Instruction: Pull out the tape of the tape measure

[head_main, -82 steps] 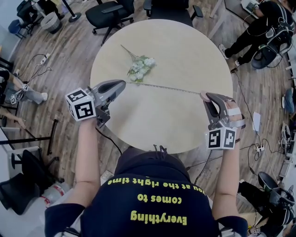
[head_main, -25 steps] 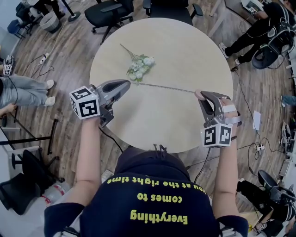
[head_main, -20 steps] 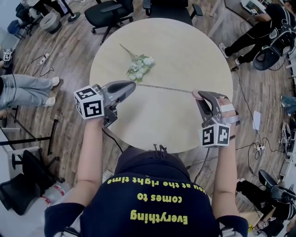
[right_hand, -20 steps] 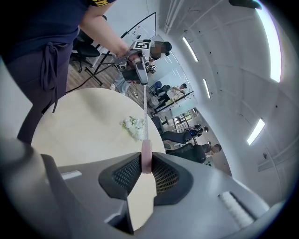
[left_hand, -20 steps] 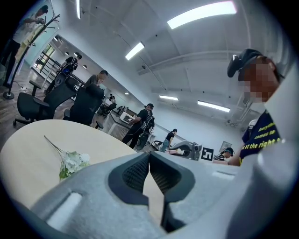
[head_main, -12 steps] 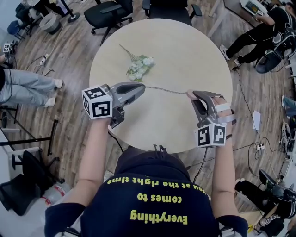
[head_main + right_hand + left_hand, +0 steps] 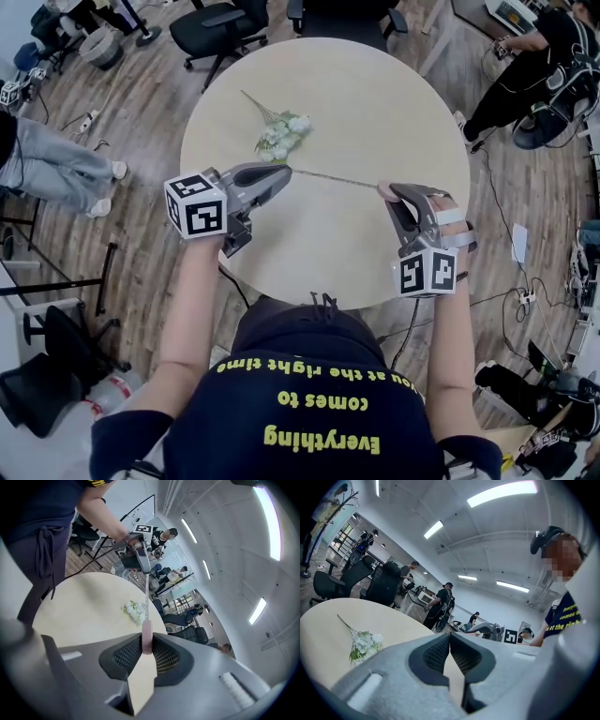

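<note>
Head view looks steeply down; all three views share the table (image 7: 375,94).

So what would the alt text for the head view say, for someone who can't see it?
Seen from above, a person holds a tape stretched between two handheld grippers over a round table. The left gripper pinches its end and the right gripper clamps the pink tape measure case. A sprig of white flowers lies beyond.

Tape (image 7: 334,178) stretched across table (image 7: 375,98) middle; flower sprig (image 7: 281,138) just beyond it, left; far half open.
</note>
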The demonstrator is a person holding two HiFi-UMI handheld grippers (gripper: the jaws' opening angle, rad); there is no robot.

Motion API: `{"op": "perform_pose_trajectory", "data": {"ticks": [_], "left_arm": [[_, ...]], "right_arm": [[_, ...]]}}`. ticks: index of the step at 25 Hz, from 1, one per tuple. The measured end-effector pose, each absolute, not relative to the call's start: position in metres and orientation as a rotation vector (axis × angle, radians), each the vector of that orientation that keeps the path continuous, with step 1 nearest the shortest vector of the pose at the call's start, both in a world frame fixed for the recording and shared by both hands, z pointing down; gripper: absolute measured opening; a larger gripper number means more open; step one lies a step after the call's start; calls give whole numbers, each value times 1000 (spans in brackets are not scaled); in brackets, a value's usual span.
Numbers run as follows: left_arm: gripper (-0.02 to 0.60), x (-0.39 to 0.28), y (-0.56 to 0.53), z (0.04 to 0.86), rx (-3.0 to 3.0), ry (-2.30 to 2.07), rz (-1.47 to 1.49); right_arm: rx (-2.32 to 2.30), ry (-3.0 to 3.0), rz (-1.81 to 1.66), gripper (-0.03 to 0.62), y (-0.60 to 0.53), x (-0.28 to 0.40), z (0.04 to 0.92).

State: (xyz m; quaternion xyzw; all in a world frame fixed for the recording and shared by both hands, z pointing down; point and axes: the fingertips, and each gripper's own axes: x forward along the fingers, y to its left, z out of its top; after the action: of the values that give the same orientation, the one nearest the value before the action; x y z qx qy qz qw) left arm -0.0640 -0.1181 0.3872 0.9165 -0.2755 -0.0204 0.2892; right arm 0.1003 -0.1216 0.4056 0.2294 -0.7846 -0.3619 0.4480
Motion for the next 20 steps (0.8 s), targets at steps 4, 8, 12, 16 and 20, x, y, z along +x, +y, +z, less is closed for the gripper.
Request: {"op": "perform_pose_trajectory", "data": {"ticks": [4, 8, 12, 16, 20], "left_arm": [[8, -61, -117, 386, 2448, -734, -52], [8, -55, -116, 383, 2459, -702, -51], [8, -42, -113, 379, 2466, -668, -56], [8, -25, -111, 379, 2476, -631, -42], [8, -8, -112, 378, 2477, -605, -41]], "right_arm": [[550, -1950, -896, 81, -118, 99, 407], [532, -1955, -910, 81, -116, 89, 407], [539, -1963, -911, 81, -115, 85, 405], [541, -1972, -916, 81, -115, 79, 402], [540, -1984, -915, 81, -115, 72, 401]]}}
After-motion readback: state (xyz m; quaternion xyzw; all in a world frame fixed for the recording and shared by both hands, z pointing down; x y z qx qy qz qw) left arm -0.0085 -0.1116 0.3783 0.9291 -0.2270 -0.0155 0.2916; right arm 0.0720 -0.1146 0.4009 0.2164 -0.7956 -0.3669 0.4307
